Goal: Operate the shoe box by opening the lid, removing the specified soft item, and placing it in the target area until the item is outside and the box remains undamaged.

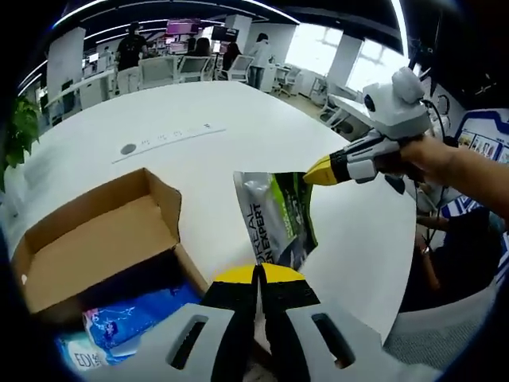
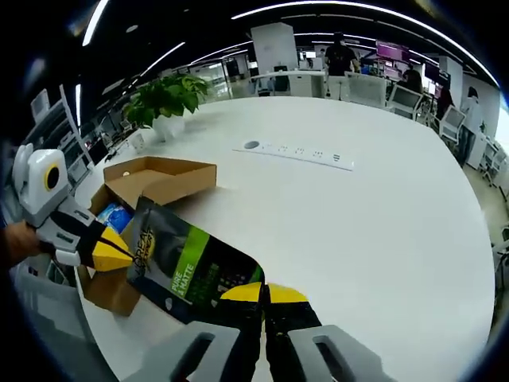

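Right gripper view alone shows a potted plant (image 2: pixel 165 97) behind the shoe box (image 2: pixel 151 181).

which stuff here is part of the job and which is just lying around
Job: box, lid open; pouch, held between left gripper and right gripper above the table.

Lying about: blue packs in the box, power strip, plant, chairs.
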`<action>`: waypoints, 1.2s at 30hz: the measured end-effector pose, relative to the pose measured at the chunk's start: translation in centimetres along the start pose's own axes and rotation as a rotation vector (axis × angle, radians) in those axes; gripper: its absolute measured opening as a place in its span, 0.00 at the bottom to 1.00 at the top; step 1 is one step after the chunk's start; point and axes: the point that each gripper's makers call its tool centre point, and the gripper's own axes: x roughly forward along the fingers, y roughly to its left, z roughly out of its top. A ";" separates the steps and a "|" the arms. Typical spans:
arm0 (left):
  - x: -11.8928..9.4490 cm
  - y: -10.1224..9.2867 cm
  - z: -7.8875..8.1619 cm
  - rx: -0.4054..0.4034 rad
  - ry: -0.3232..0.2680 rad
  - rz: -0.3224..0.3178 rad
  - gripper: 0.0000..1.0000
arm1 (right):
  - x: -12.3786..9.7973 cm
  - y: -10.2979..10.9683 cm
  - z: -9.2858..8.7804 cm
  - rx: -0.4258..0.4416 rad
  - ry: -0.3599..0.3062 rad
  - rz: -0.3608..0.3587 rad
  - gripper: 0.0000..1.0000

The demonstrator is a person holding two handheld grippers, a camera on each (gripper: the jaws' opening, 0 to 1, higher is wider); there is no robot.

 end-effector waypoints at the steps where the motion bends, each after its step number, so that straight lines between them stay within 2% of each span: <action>1: 0.1 0.0 0.0 0.010 0.001 0.006 0.00 | 0.2 -0.1 -0.1 0.003 0.000 0.001 0.00; 20: 2.0 0.0 0.0 0.184 0.083 0.030 0.00 | 1.8 -1.3 -1.1 0.003 -0.011 0.000 0.00; 26: 2.5 0.1 -0.6 0.314 0.126 0.045 0.00 | 2.2 -1.5 -1.2 0.007 -0.010 -0.002 0.00; 28: 2.7 0.1 -0.7 0.333 0.134 0.051 0.00 | 2.4 -1.5 -1.2 0.011 -0.009 -0.004 0.00; 30: 2.9 0.1 -0.8 0.399 0.154 0.054 0.00 | 2.5 -1.5 -1.2 0.014 -0.010 -0.006 0.00; 36: 3.6 0.1 -1.2 0.464 0.184 0.064 0.00 | 2.8 -1.7 -1.4 0.031 -0.010 -0.014 0.00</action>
